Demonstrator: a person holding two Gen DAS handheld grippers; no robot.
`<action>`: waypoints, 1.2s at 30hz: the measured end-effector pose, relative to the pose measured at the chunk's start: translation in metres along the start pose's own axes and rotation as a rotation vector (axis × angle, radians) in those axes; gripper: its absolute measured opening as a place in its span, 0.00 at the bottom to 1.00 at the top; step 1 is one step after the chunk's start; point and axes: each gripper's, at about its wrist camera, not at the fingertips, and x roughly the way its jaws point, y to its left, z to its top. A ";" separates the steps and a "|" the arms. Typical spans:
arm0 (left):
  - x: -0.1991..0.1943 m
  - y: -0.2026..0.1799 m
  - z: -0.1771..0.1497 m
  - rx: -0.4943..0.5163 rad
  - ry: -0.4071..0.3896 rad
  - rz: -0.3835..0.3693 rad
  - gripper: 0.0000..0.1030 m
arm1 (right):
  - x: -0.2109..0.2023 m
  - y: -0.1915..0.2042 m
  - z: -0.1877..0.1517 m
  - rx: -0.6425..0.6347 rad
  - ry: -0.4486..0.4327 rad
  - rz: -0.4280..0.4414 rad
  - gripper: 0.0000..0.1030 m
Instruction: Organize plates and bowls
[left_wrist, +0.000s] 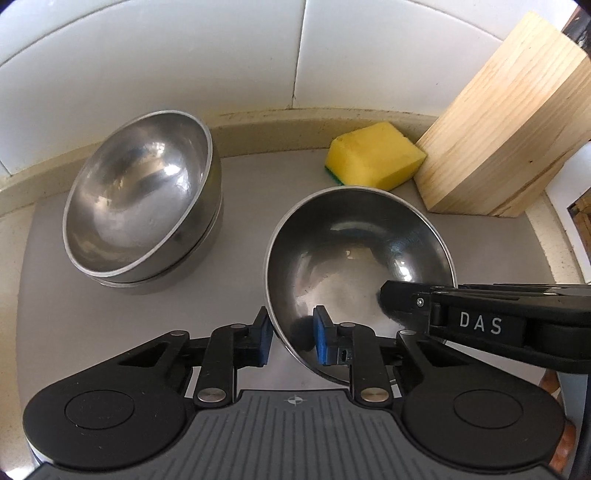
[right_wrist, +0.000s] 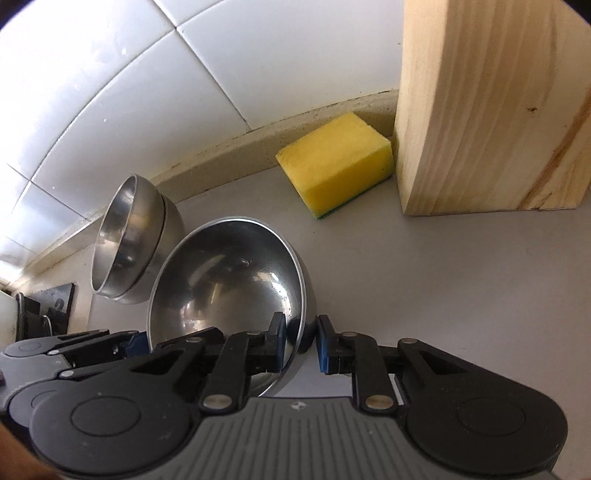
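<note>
Nearest the lens in both wrist views, a steel bowl (left_wrist: 354, 266) sits tilted on a grey counter (left_wrist: 229, 229), caught at opposite sides of its rim. This surface runs back to a beige raised lip (left_wrist: 288, 122), and above that rises a wall of white tiles (left_wrist: 184, 55) with dark grime along the joint. Toward the back left of the counter stands a stack of steel bowls (left_wrist: 140, 195), one nested in another, apart from the held bowl. At the back right a yellow sponge (left_wrist: 373, 157) with a green underside lies against the lip, just beside a tall pale wooden block (left_wrist: 498, 140) that stands upright near the right edge and fills much of the right wrist view. Between the stack and the held bowl the grey surface is bare. Of the fingers, the left gripper (left_wrist: 290, 338) has its blue pads closed on the bowl's near left rim, one pad outside the wall and one inside. Across from it, the right gripper (right_wrist: 299, 343) pinches the bowl's right rim the same way, its black arm reaching over the bowl in the left wrist view.
</note>
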 end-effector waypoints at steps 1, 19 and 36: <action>-0.003 -0.001 0.000 0.006 -0.008 0.001 0.22 | -0.002 0.000 0.000 -0.002 -0.004 0.000 0.00; -0.079 0.009 -0.002 0.026 -0.162 0.022 0.25 | -0.065 0.049 0.002 -0.078 -0.125 0.014 0.00; -0.149 0.048 -0.009 -0.005 -0.278 0.074 0.26 | -0.099 0.125 0.004 -0.170 -0.203 0.050 0.00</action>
